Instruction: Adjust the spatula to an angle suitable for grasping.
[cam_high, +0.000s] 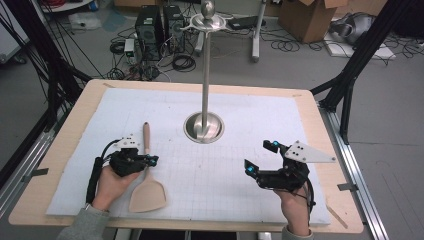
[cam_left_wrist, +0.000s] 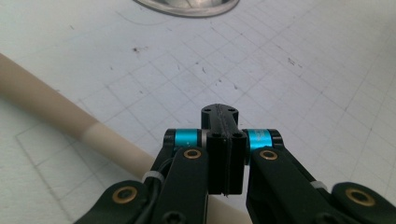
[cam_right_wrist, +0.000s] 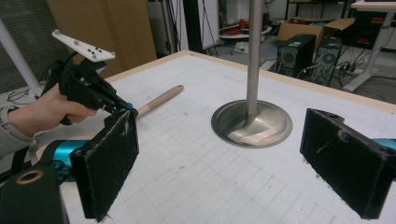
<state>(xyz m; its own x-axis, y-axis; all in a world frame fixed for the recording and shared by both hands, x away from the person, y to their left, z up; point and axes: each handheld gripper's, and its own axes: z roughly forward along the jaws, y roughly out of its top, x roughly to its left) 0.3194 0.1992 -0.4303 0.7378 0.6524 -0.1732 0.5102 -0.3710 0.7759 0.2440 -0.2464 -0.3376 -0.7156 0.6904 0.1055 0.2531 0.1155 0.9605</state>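
A wooden spatula (cam_high: 147, 187) lies on the white grid mat (cam_high: 225, 165), handle pointing away and blade near the front edge. My left gripper (cam_high: 151, 160) hovers right over the handle, its jaws pressed flat together with nothing between them. In the left gripper view the shut left gripper (cam_left_wrist: 219, 114) sits above the pale handle (cam_left_wrist: 56, 112), which runs beneath it. My right gripper (cam_high: 260, 156) rests at the right of the mat, jaws wide apart and empty. In the right gripper view its padded fingers (cam_right_wrist: 109, 158) frame the left gripper (cam_right_wrist: 127, 109) and the spatula handle (cam_right_wrist: 161, 99).
A steel stand with a round base (cam_high: 203, 127) and a tall pole (cam_high: 205, 70) rises at the mat's far middle. Its base (cam_right_wrist: 252, 125) lies ahead of the right gripper and its rim (cam_left_wrist: 187, 5) ahead of the left. The wooden table edge (cam_high: 200, 224) borders the mat.
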